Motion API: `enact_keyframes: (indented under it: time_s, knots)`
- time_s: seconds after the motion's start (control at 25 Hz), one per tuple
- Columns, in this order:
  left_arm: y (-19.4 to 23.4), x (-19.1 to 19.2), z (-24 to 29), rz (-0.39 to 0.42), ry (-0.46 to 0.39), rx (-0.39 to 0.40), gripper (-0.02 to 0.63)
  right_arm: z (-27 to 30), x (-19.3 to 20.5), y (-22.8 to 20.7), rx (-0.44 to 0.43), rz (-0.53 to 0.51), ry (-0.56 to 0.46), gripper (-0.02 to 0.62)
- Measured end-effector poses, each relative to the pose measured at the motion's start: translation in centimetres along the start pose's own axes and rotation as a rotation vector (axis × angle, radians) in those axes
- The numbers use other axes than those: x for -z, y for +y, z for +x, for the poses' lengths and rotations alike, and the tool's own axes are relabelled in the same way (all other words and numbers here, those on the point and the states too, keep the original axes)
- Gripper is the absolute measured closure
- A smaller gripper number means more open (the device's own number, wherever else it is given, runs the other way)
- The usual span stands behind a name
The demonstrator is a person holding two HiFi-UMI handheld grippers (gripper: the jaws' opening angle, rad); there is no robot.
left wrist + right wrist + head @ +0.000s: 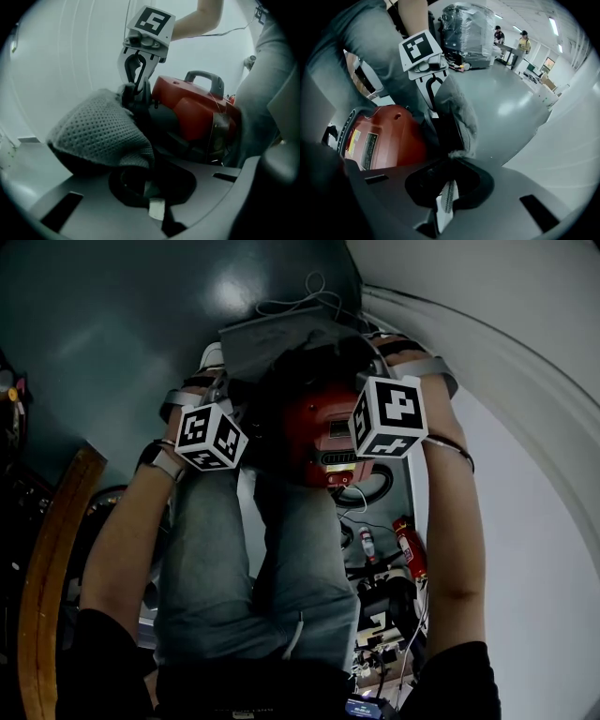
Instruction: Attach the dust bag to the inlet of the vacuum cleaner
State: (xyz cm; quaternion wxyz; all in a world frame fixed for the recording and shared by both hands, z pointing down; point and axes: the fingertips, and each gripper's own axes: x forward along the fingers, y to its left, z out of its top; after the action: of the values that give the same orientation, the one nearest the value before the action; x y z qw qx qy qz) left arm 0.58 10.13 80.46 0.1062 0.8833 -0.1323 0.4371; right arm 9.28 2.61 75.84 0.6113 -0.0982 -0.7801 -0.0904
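The grey floor (506, 89) of a big hall runs away behind the person, who stands over the work with legs (225, 549) apart. Low between them sits the red vacuum (319, 432), a squat hard-shelled body with a dark handle (206, 77) on top.

Pressed up against its dark front end is the bag (96, 131), a grey perforated cloth pouch. It bulges away from the machine, and its mouth end is bunched where the two tools meet. The inlet itself is hidden behind cloth and jaws, so I cannot tell whether the mouth is seated on it yet.

The right gripper (136, 91) comes down from above with its jaws closed on the bunched cloth right by the vacuum. The left gripper (433, 101) does the same from the other side. In its own view the cloth drops straight into jaws that are pressed together on it. So each tool pinches a fold of the bag's mouth, close together, with the body of the bag hanging free.

The bag looks light and limp, and it will sag and fold wherever it is not held. Its rough weave should sit well in the pads and is unlikely to slip. Grips on the loose belly would only stretch it. I would hold the rim of the mouth on opposite sides, where pulling spreads the opening so it can be worked over the inlet.
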Motion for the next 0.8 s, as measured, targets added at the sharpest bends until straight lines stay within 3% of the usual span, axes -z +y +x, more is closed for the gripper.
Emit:
enact_keyframes:
  time_s: [0.16,0.32,0.52,0.8]
  knots:
    - [0.7,1.4,-1.5,0.053,0.036,-0.039,0.588,-0.2,0.8,0.1,0.049,0.066,0.023,0.558]
    - [1.3,2.4,-2.5,0.026,0.068,-0.056,0.536,-1.0,1.0,-0.3,0.118,0.155,0.017,0.503]
    - [2.0,2.0,-4.6,-0.005,0.066,-0.085,0.500,-3.7,0.7,-1.5,0.233,0.292,-0.026,0.483]
    - [2.2,-0.2,-9.4,0.021,0.047,-0.135,0.500,-9.0,-1.0,-1.7,0.346,0.378,-0.057,0.485]
